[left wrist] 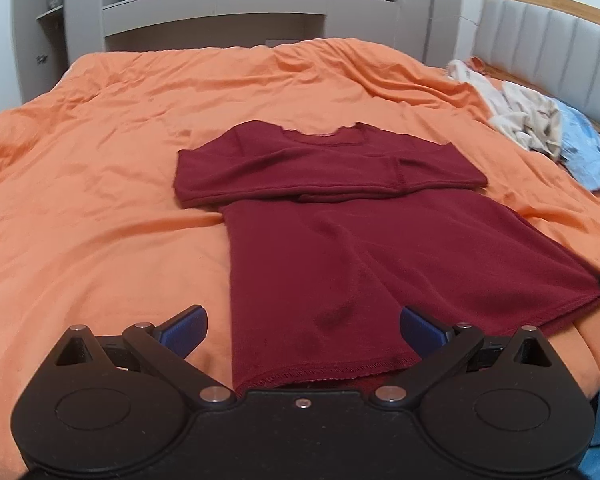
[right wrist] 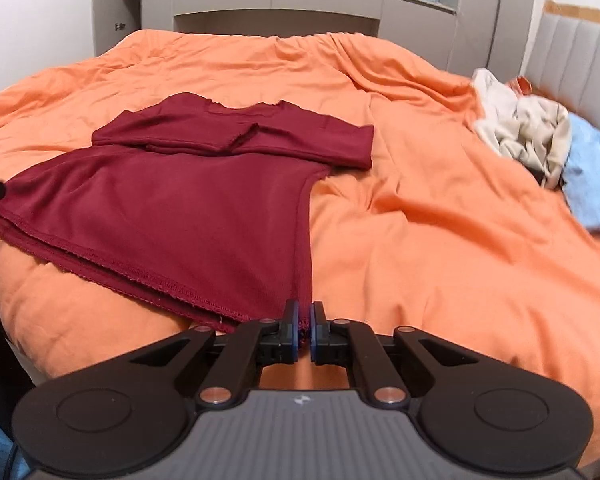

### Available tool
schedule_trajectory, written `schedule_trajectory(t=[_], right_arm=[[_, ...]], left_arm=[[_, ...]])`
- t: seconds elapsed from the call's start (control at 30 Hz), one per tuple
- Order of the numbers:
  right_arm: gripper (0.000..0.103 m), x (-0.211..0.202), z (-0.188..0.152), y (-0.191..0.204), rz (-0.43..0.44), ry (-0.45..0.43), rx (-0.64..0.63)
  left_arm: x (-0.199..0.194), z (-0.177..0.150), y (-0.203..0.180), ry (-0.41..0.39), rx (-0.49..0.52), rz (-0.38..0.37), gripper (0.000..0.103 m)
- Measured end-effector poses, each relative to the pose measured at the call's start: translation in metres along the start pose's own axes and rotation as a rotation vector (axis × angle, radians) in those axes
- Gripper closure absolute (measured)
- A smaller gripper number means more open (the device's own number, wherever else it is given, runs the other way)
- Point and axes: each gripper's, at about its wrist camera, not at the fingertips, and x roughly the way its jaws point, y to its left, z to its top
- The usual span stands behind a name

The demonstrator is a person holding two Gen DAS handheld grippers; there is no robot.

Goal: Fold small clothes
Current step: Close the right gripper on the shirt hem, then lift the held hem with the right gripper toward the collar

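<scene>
Shirt (left wrist: pixel 340 248) lies flat on the orange bed (left wrist: pixel 100 160), its near right hem corner pinched in the closed right gripper (right wrist: pixel 305 330), left gripper (left wrist: pixel 303 330) gaping over the hem, so both corners should lift evenly.

Maroon shirts: one maroon shirt (left wrist: pixel 340 248) is lying on the bed, its sleeves folded across the chest.
Orange bedcovers: one orange bedcover (left wrist: pixel 100 168) is spreading over the whole bed.
Piles of other clothes: one pile of other clothes (right wrist: pixel 540 140) is sitting near the headboard; the number of pieces in it cannot be told.
Headboards: one padded headboard (left wrist: pixel 548 40) is showing.
Grippers: two are showing, the left gripper (left wrist: pixel 303 330) and the right gripper (right wrist: pixel 305 330).
</scene>
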Motion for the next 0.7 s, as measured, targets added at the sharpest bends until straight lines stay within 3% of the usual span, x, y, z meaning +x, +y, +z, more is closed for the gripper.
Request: schedule_trajectory(t=[0.17, 0.3, 0.5, 0.7], right_arm=[[0.094, 0.0, -0.002, 0.0, 0.011, -0.018, -0.007], [0.059, -0.004, 0.001, 0.005, 0.004, -0.045, -0.021], [0.059, -0.004, 0.006, 0.017, 0.036, -0.076, -0.047], [0.059, 0.014, 0.006, 0.026, 0.036, -0.02, -0.062]], left_arm=[[-0.006, -0.007, -0.006, 0.001, 0.087, -0.044, 0.001], [-0.004, -0.014, -0.009, 0.015, 0.136, -0.061, 0.001], [0.003, -0.017, -0.012, 0.038, 0.135, -0.063, 0.001], [0.003, -0.018, -0.012, 0.036, 0.128, -0.065, 0.001]])
